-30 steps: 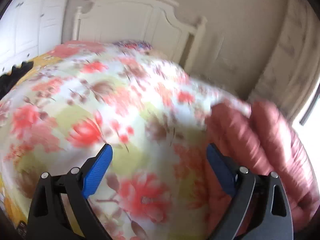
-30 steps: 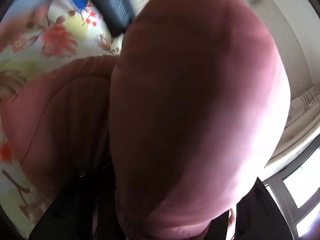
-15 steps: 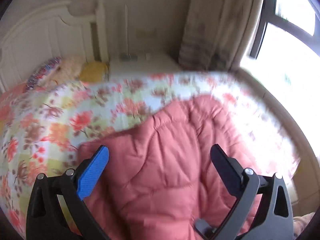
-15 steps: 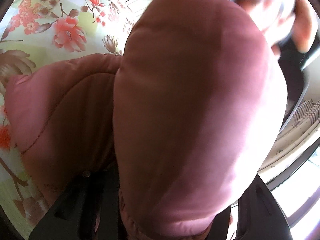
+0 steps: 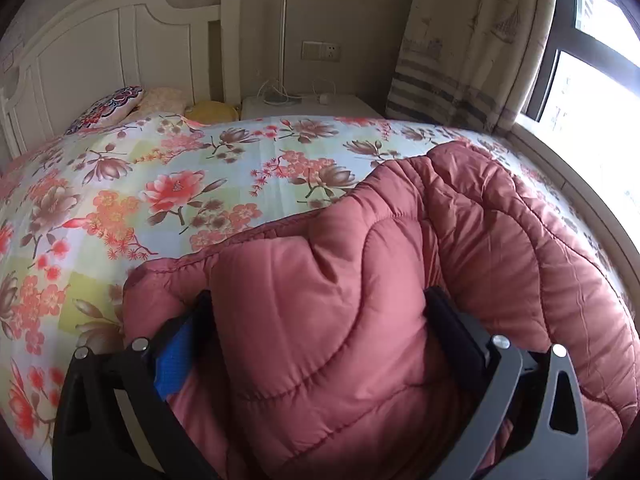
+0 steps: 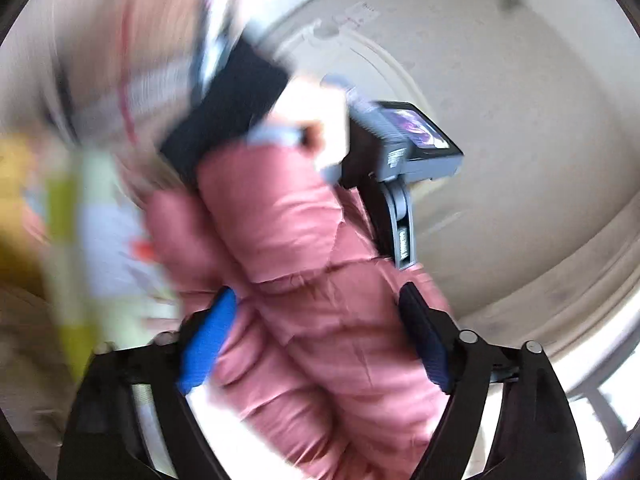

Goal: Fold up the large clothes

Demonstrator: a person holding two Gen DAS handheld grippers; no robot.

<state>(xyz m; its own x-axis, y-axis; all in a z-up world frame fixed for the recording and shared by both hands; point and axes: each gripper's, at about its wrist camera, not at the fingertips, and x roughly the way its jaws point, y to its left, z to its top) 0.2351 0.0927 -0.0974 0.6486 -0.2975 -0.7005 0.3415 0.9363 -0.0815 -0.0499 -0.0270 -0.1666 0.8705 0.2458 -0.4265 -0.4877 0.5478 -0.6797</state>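
Pink quilted fabric fills the lower half of the left wrist view: a padded jacket [image 5: 460, 264] lies on a bed [image 5: 168, 184] with a floral cover, bunched toward the side nearest the window [image 5: 592, 56]. The left tongs [image 5: 316, 320] stand spread wide, and a thick fold of the jacket bulges up between the two fingers, touching both; whether they are squeezing it or only straddling it cannot be told. The blue pad on the left finger [image 5: 176, 356] is half buried in the cloth.

Beyond the jacket the cover is bare. A white headboard [image 5: 100, 48] rises at the far end, with a patterned pillow [image 5: 108, 108] and a yellow cushion [image 5: 212, 112] against it. A white nightstand [image 5: 312, 106] stands beside the bed, and a striped curtain [image 5: 460, 48] hangs next to the window.

The right wrist view is badly blurred. There the right tongs [image 6: 316, 320] are also spread wide, with a long roll of the pink jacket [image 6: 312, 288] running up between the fingers and touching both; a firm pinch cannot be confirmed. Past the roll, the other gripper's dark body with its small screen [image 6: 416, 140] shows against the pale ceiling [image 6: 520, 80]. The left edge of that view is a smear of floral cover colours.
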